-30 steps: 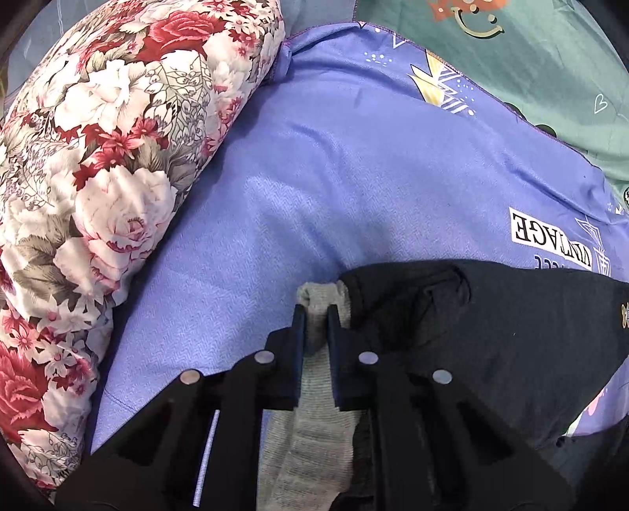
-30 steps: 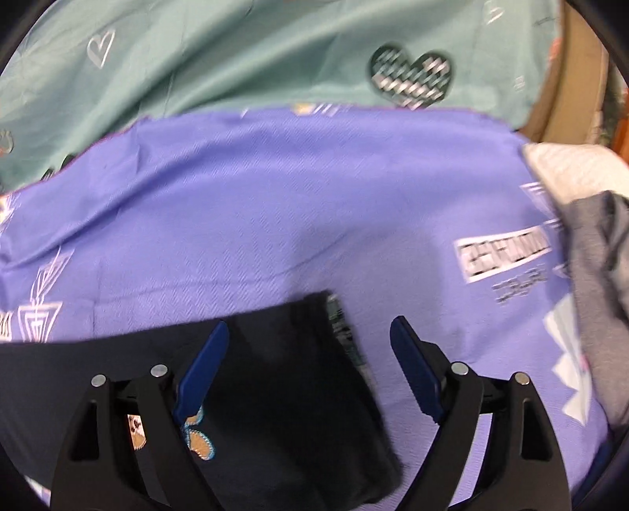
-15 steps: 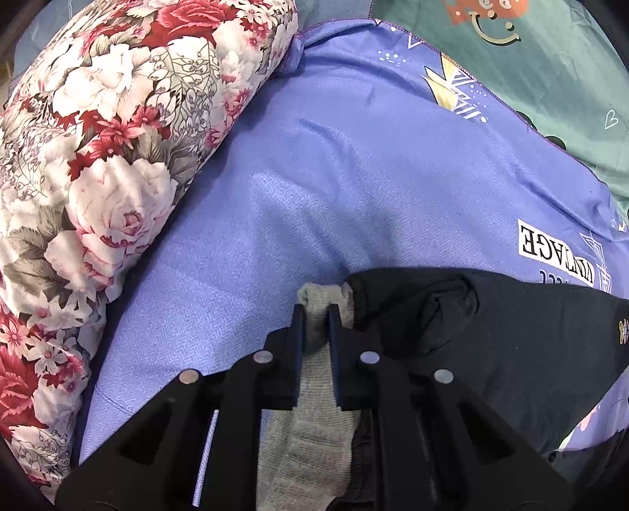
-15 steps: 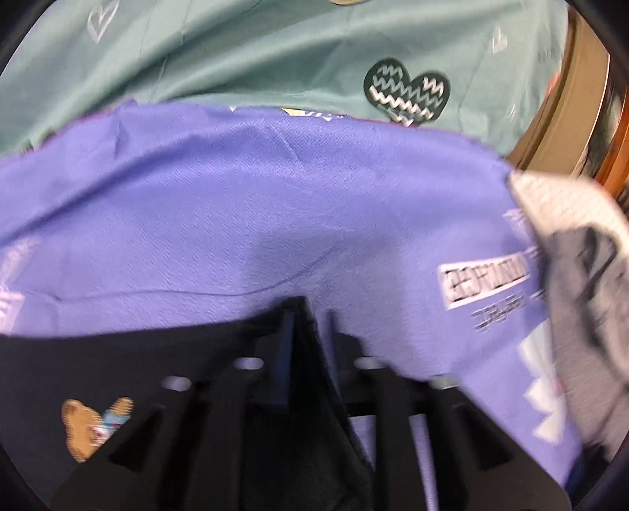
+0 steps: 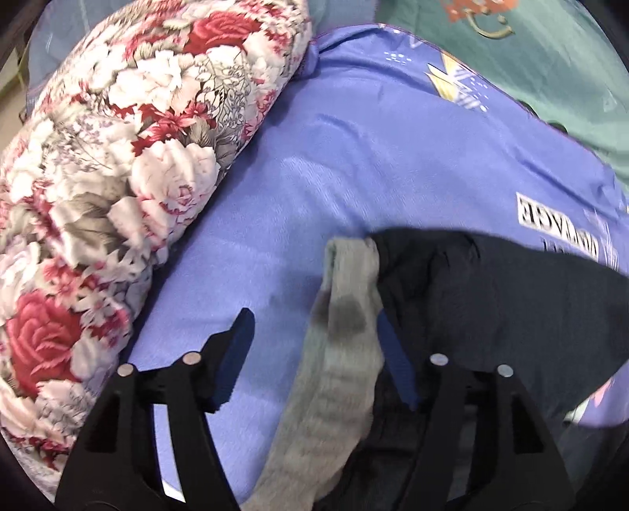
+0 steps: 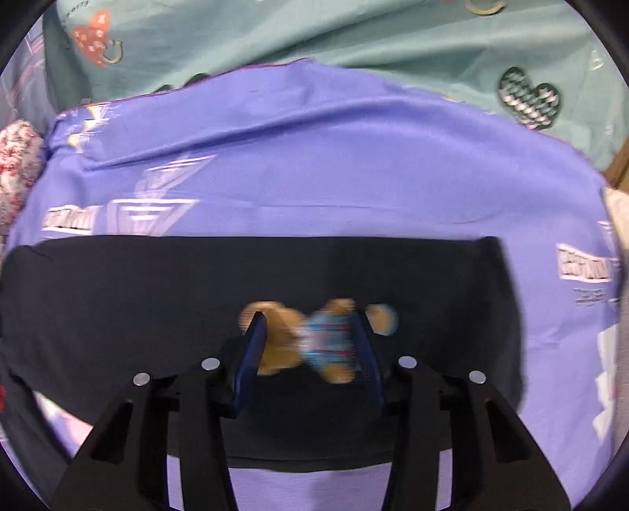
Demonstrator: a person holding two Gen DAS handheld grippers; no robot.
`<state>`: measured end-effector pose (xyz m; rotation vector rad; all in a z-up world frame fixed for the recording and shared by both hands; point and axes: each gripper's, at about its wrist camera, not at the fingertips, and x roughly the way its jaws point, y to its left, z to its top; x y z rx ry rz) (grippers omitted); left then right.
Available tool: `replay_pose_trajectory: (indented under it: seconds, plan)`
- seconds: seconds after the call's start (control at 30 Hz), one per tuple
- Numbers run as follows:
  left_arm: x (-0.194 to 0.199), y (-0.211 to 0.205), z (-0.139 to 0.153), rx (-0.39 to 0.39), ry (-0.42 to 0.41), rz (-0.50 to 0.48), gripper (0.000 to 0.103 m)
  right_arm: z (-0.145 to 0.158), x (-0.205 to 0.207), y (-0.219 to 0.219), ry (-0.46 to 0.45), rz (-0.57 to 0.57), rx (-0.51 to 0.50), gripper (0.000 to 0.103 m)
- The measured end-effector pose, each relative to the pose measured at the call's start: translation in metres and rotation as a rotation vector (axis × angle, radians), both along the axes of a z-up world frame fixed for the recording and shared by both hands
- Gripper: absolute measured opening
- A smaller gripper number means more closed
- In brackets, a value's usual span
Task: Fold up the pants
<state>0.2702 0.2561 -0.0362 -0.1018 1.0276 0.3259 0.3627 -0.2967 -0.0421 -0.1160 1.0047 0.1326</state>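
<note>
A purple sheet (image 6: pixel 314 177) with blurred white lettering covers most of the bed, over a teal sheet (image 6: pixel 314 35) whose far edges the round lens cuts off. The dark pants (image 6: pixel 157 298) lie folded across the purple sheet as one wide band; their lower edge is hidden behind both tools. A flowered pillow (image 5: pixel 118 177) lies along the sheet's left side. The grey waistband (image 5: pixel 346 326) runs from the pants' corner down out of frame. The left gripper (image 5: pixel 320 346) is opening, its jaws spread with the waistband lying loose between them, untouched. The right gripper (image 6: pixel 310 346) hangs over the pants, jaws partly apart and gripping nothing. Behind it a bear patch (image 6: pixel 318 334) is smeared by motion.
</note>
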Motion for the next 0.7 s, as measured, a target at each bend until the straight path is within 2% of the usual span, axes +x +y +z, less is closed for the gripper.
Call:
replay_pose_trajectory:
  seconds: [0.03,0.1,0.13,0.17,0.2,0.23,0.3,0.37,0.43,0.57,0.67,0.7]
  plan:
    - [-0.005,-0.003,0.001,0.015,0.002,-0.014,0.069,0.001,0.004,-0.018,-0.009,-0.085,-0.012,0.052]
    - [-0.022,-0.009,0.002,0.032,0.003,-0.031,0.071,0.000,0.011,-0.056,-0.003,-0.254,0.019,0.053]
    - [-0.029,-0.010,0.003,0.024,0.002,-0.030,0.072,-0.001,0.012,-0.073,0.006,-0.334,0.021,0.044]
    - [-0.037,-0.010,0.005,0.004,-0.002,-0.027,0.072,0.002,0.008,-0.086,0.003,-0.364,0.077,0.039]
    - [-0.042,-0.011,0.006,-0.009,-0.006,-0.025,0.072,0.006,0.004,-0.086,-0.007,-0.368,0.080,0.039]
    - [-0.048,-0.014,0.009,-0.021,-0.013,-0.028,0.073,0.013,-0.003,-0.080,-0.033,-0.352,0.053,0.040]
    - [-0.058,-0.023,0.014,-0.020,-0.031,-0.046,0.076,0.023,-0.015,-0.054,-0.084,-0.242,0.008,0.047]
    - [-0.062,-0.036,0.018,-0.014,-0.047,-0.076,0.082,0.025,-0.024,-0.028,-0.059,-0.118,0.052,0.049]
    - [-0.059,-0.051,0.020,-0.014,-0.051,-0.104,0.083,0.023,-0.028,-0.001,-0.004,-0.022,0.106,0.051]
    - [-0.026,-0.079,0.019,0.016,-0.067,-0.155,0.083,0.019,-0.023,0.069,0.027,0.139,0.148,0.052]
    - [0.010,-0.091,0.009,-0.020,-0.034,-0.168,0.083,0.016,-0.015,0.123,0.085,0.245,0.245,0.052]
    - [0.020,-0.096,0.004,-0.057,-0.018,-0.178,0.083,0.014,-0.015,0.140,0.108,0.273,0.276,0.052]
